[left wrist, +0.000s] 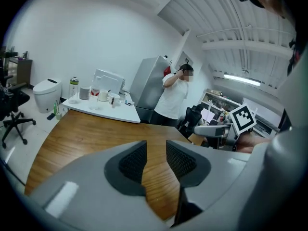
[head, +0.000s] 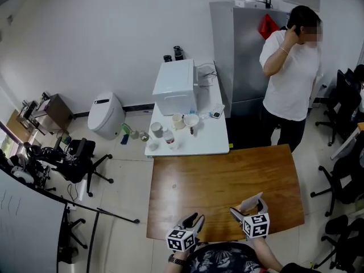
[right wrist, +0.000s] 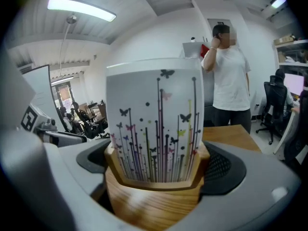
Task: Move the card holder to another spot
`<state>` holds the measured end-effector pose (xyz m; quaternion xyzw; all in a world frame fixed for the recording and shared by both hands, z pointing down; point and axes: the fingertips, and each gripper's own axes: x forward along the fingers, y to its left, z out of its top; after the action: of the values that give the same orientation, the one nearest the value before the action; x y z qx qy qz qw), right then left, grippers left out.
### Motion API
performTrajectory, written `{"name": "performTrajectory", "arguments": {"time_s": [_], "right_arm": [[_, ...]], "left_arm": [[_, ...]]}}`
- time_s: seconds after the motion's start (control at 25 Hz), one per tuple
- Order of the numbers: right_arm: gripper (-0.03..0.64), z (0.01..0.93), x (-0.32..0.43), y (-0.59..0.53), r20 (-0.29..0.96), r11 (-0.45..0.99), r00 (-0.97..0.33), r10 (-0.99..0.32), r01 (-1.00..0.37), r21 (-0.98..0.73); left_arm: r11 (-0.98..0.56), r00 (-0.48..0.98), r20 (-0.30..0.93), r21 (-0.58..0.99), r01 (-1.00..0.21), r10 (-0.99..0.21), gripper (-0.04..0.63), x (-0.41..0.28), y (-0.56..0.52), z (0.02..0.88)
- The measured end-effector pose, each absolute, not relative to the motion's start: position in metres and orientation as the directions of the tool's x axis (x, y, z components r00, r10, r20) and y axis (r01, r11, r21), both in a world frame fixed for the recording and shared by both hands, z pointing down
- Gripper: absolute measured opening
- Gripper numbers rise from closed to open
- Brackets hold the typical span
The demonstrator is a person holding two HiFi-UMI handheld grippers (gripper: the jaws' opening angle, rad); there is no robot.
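Observation:
The card holder is a wooden block with a white card printed with butterflies and stems standing upright in it. My right gripper is shut on the block, one pad on each side, over the near right part of the brown wooden table. Whether the block touches the table is hidden. My left gripper hovers at the table's near edge, to the left of the right one. Its jaws stand almost together with only a thin slit and nothing in it.
A white table with cups and a white box adjoins the wooden table's far side. A person stands beyond the far right corner beside a grey fridge. Office chairs stand right, another chair left.

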<state>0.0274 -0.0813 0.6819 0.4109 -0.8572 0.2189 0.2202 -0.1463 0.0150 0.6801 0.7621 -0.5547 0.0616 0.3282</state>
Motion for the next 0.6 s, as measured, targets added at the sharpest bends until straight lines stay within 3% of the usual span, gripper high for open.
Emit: {"name": "performTrajectory", "arguments": {"time_s": [0.24,0.6], "right_arm": [[0.560,0.748,-0.047,-0.076,0.609,0.681,-0.635,-0.475,-0.704,-0.203],[0.558,0.854,-0.201,-0.078,0.657,0.850,-0.701,-0.277,-0.497,-0.172]], "left_arm": [[-0.047,0.273,0.478,0.432,-0.900,-0.835,0.126,-0.178,0.045,0.682],[0.297,-0.026,0.547,0.413,-0.861,-0.837,0.126,-0.267,0.140,0.687]]}}
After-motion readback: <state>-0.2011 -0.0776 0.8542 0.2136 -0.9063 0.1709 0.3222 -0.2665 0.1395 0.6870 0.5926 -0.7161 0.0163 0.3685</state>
